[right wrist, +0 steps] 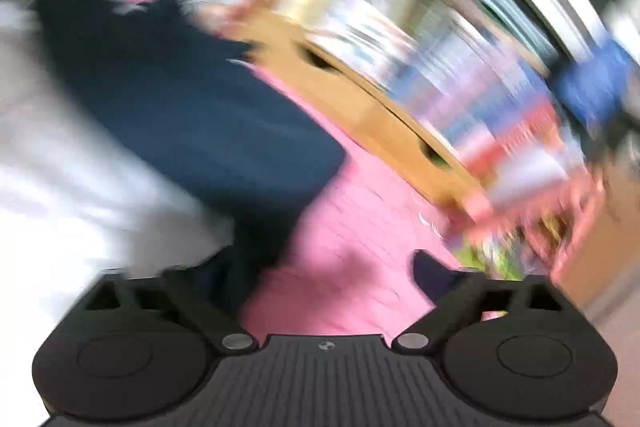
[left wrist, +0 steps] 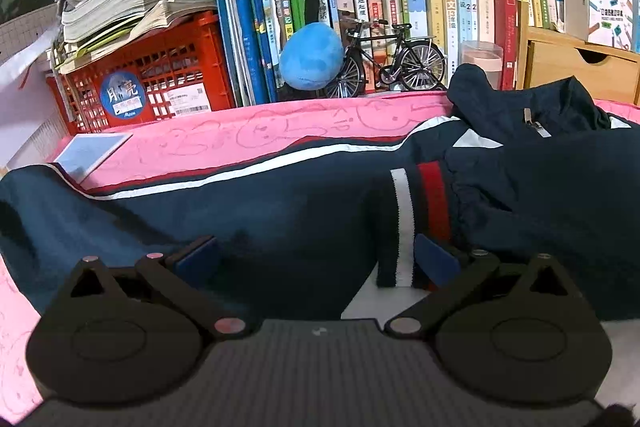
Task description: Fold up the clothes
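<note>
Navy jacket (left wrist: 280, 223) with white and red stripes, pink cloth (left wrist: 280, 135) with outline doodles, red crate (left wrist: 152, 83)

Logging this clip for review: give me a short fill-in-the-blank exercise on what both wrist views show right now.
1. The navy jacket with white and red stripes lies on a ____ cloth.
2. The left hand-held gripper has its jaws ____, holding nothing.
3. Behind the cloth, a black miniature ____ stands beside the blue plush ball.
4. The right wrist view is heavily ____.

Missing words: pink; open; bicycle; blurred
</note>
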`<state>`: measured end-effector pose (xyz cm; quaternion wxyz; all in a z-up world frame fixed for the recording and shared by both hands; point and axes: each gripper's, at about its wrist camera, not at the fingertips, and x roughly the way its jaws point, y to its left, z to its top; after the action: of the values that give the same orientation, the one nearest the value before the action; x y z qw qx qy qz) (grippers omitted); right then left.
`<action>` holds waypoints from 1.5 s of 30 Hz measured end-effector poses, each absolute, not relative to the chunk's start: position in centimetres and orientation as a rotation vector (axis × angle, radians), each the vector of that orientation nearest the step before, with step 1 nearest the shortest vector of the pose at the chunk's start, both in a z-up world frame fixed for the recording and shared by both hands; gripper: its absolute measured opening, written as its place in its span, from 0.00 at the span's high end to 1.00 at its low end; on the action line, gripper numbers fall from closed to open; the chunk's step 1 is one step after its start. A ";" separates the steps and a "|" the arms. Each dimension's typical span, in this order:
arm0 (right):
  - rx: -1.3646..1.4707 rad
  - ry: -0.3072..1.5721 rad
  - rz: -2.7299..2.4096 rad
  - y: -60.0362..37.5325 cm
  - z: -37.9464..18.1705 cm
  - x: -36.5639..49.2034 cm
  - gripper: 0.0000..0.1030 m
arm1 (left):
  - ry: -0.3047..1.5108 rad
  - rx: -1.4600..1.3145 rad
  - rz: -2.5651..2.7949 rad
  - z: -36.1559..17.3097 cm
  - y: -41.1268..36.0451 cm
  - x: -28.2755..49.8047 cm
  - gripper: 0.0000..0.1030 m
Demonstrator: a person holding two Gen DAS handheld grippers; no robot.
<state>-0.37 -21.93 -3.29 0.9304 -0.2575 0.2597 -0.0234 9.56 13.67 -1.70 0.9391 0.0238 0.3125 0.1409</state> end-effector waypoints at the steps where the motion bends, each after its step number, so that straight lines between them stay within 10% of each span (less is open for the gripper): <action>1: -0.358 0.584 -0.035 -24.3 -2.8 0.5 0.00 | 0.637 0.054 0.285 -1.6 13.5 9.5 0.00; 6: -0.250 0.580 0.019 -24.0 -2.0 0.2 0.12 | 0.630 0.082 0.274 -1.4 12.7 9.3 0.00; 11: -0.574 0.434 0.086 -17.5 -2.8 -0.3 0.11 | 0.622 0.138 0.242 -1.4 12.2 8.7 0.00; 33: -0.348 0.526 -0.019 -24.2 -1.7 3.1 0.03 | 0.592 -0.228 0.020 3.3 12.6 9.1 0.00; 45: -0.343 0.588 0.010 -24.3 -3.0 4.2 0.00 | 0.677 0.270 0.202 -1.3 4.7 12.5 0.00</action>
<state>4.19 -24.30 -2.98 0.9427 -0.1680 0.2882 0.0049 12.52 4.67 -1.32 0.9293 0.1318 0.3306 0.0987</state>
